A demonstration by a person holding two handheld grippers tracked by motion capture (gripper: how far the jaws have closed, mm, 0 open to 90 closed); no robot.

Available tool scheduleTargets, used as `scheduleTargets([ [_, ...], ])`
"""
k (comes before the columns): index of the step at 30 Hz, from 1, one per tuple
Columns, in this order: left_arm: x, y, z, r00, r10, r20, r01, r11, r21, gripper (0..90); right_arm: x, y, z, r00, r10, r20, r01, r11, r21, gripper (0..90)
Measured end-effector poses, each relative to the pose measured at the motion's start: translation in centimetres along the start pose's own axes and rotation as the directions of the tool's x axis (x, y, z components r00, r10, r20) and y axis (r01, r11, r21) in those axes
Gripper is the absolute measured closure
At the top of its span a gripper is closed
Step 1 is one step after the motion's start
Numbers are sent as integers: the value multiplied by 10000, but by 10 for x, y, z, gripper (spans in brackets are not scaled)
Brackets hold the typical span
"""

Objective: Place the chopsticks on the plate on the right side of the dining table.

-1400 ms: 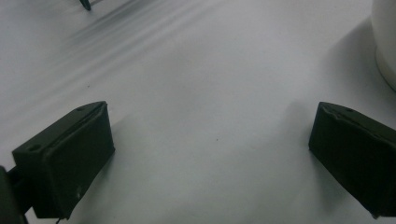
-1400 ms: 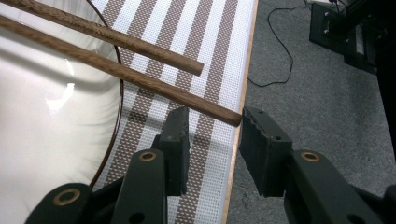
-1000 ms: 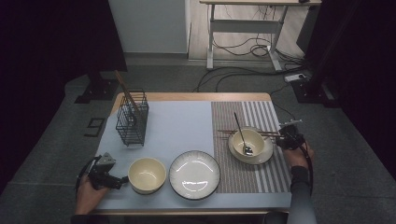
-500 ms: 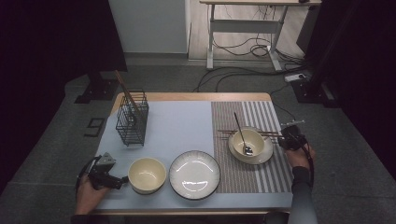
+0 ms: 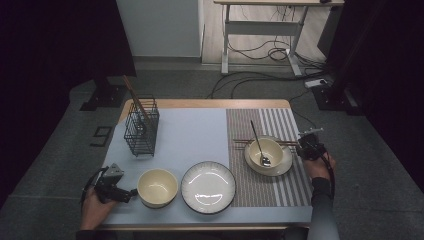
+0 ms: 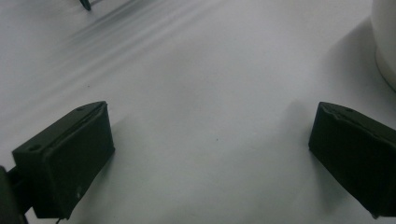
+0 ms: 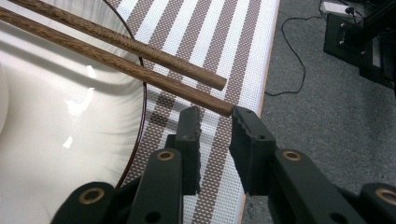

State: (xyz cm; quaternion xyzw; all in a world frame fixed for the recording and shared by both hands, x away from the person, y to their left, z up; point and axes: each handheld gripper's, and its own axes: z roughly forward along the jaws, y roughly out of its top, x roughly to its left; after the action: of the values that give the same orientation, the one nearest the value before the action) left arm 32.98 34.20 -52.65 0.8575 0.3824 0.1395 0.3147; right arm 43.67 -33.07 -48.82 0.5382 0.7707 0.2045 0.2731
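- Closing over the last moment, the right gripper (image 5: 306,148) has its jaws drawn in toward the near end of the chopsticks (image 7: 140,60); in the right gripper view the lower stick's tip sits just at the jaw tips, with a small gap between the pads, so the claw is not yet clenched on the wood.
- Chopsticks lie side by side across the plate (image 5: 286,162) under the right-hand bowl (image 5: 266,151), at 3 o'clock on the table (image 5: 200,104), over the striped placemat (image 5: 260,192); they have not shifted from the earlier frames.
- A spoon (image 5: 258,144) rests in that bowl, handle toward 12 o'clock, as before.
- The right hand (image 5: 316,165) keeps the place it had a second ago.
- The left gripper (image 5: 116,190) rests at 8 o'clock on the pale mat (image 5: 190,135), jaws released and wide apart with nothing between them, unmoved.
- Just beside it stands the cream bowl (image 5: 157,187), then the dark-rimmed plate (image 5: 208,187) at 6 o'clock.
- The wire basket (image 5: 141,131) stands at 10 o'clock, unchanged.
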Motion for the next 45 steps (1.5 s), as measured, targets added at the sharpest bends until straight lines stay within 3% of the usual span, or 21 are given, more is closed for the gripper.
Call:
scheduleTargets([
  [14,0,0,0,10000,1,5,-1,10000,4,0,-3,-1,0,9999,166,-2,-166,9998,87,760],
  [45,0,0,0,10000,0,3,0,10000,2,0,2,4,6,9997,-239,-76,240,9997,73,797],
])
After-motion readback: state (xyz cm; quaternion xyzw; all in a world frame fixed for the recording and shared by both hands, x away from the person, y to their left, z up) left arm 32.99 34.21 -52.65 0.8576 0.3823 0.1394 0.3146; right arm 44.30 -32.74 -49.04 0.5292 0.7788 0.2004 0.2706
